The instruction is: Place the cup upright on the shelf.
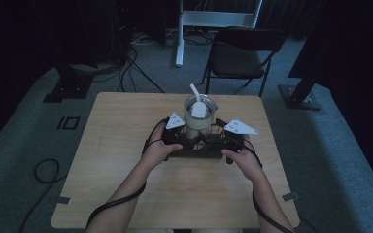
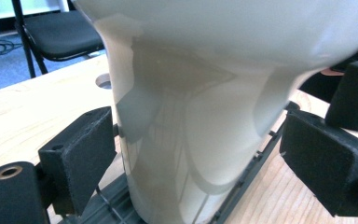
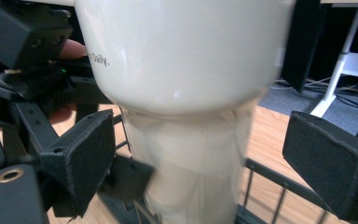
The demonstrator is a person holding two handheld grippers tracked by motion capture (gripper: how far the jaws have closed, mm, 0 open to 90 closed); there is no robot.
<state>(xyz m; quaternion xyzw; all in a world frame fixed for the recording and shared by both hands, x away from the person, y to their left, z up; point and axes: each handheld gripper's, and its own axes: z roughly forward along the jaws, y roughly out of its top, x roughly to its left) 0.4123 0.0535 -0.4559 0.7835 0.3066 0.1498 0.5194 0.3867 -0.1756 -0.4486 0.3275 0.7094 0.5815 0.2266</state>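
Note:
A tall white cup (image 1: 199, 119) with a narrow foot and a white spoon-like handle (image 1: 194, 92) sticking out of it stands on a black wire rack (image 1: 199, 153) mid-table. My left gripper (image 1: 187, 138) and right gripper (image 1: 214, 138) meet at its foot from either side. In the left gripper view the cup (image 2: 196, 116) fills the space between the open jaws of the left gripper (image 2: 198, 149); one pad (image 2: 81, 158) lies close against it. In the right gripper view the right gripper (image 3: 198, 154) straddles the cup's foot (image 3: 191, 177), open, with gaps on both sides.
The wooden table (image 1: 126, 194) has bare room around the rack (image 2: 242, 186). Beyond the far edge stand a black chair (image 1: 243, 53) and a white desk leg (image 1: 179, 34). Cables (image 1: 46, 170) lie on the carpet at the left. Black stands flank the table.

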